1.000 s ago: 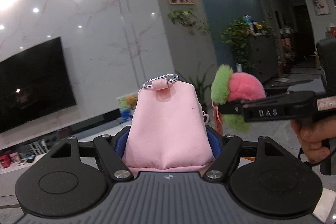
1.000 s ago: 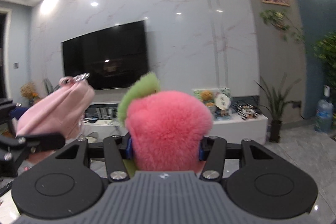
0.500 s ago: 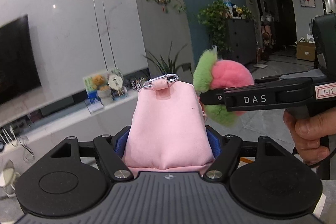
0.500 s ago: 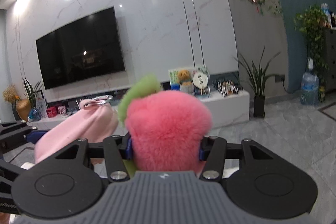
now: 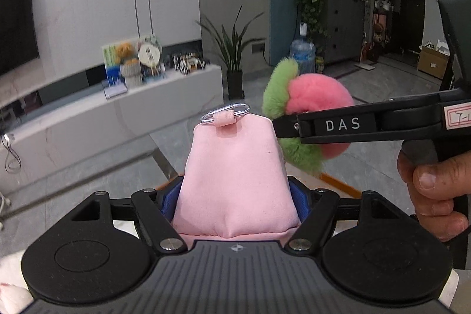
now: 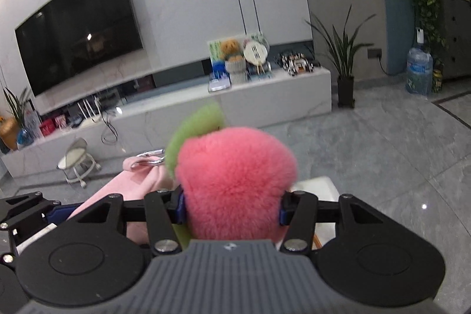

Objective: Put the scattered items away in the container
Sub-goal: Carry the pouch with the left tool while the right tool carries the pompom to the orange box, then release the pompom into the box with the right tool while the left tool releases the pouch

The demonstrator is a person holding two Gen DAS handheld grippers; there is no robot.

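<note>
My left gripper [image 5: 235,196] is shut on a soft pink pouch [image 5: 234,175] with a silver clip ring [image 5: 225,113] at its top, held up in the air. My right gripper [image 6: 231,209] is shut on a fluffy pink and green pom-pom toy [image 6: 235,175]. In the left wrist view the toy [image 5: 312,102] and the right gripper's black finger [image 5: 338,125] sit just right of the pouch, almost touching it. In the right wrist view the pouch [image 6: 138,181] lies low at the left. No container is in view.
A white TV bench [image 6: 182,114] with toys and a black TV [image 6: 76,25] stand along the far wall. A potted plant [image 6: 343,55], a water bottle [image 6: 418,69] and a grey cabinet [image 5: 341,22] stand at the right. A small stool [image 6: 76,164] stands on the grey floor.
Both grippers have tilted downward and swung right, so the floor and bench now show. The pouch and the toy stay gripped and have come closer together.
</note>
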